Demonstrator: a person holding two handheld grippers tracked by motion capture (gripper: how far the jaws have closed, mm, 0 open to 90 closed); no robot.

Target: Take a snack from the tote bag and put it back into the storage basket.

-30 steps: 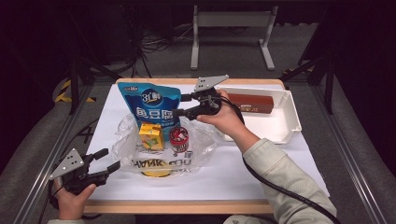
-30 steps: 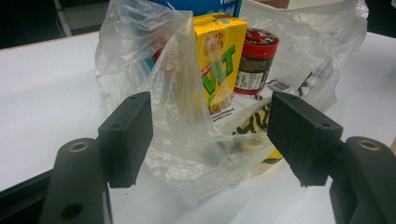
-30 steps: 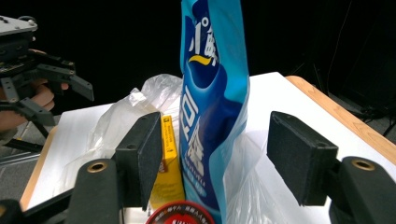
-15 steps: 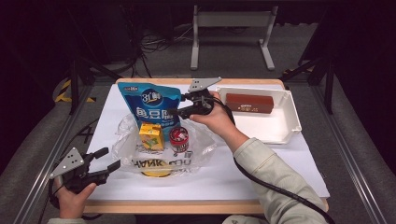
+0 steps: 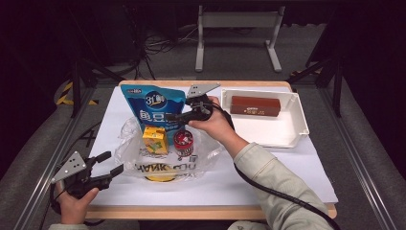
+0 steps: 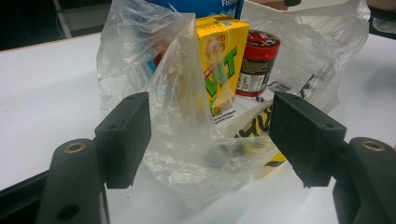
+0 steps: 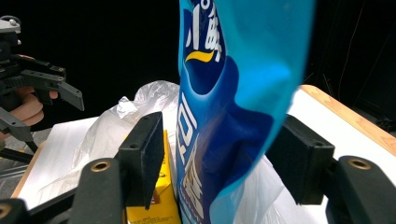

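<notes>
Packing groceries into the clear plastic bag (image 5: 163, 148) looks like the step in hand, seen from the high view: the blue pouch (image 5: 152, 108) stands at the bag's far side, behind the yellow juice carton (image 5: 154, 140) and the red-lidded jar (image 5: 183, 142), and the right gripper (image 5: 178, 115) reaches in from the right, its jaws at the pouch's right edge. Farther right, a white tray (image 5: 292, 129) holds a brown box (image 5: 255, 105). The left gripper (image 5: 111, 165) waits near the table's near-left corner, just short of the bag.

Seen from the left gripper view, its jaws stand wide apart, framing a raised fold of the bag (image 6: 187, 98) without touching it; carton (image 6: 223, 60) and jar (image 6: 258, 60) sit inside.

Along the right gripper's own view, the pouch (image 7: 233, 107) hangs upright between parted jaws, not yet pinched. My judgement: the next move calls for closing on the pouch, while the left gripper takes the bag's rim to hold the mouth open.
</notes>
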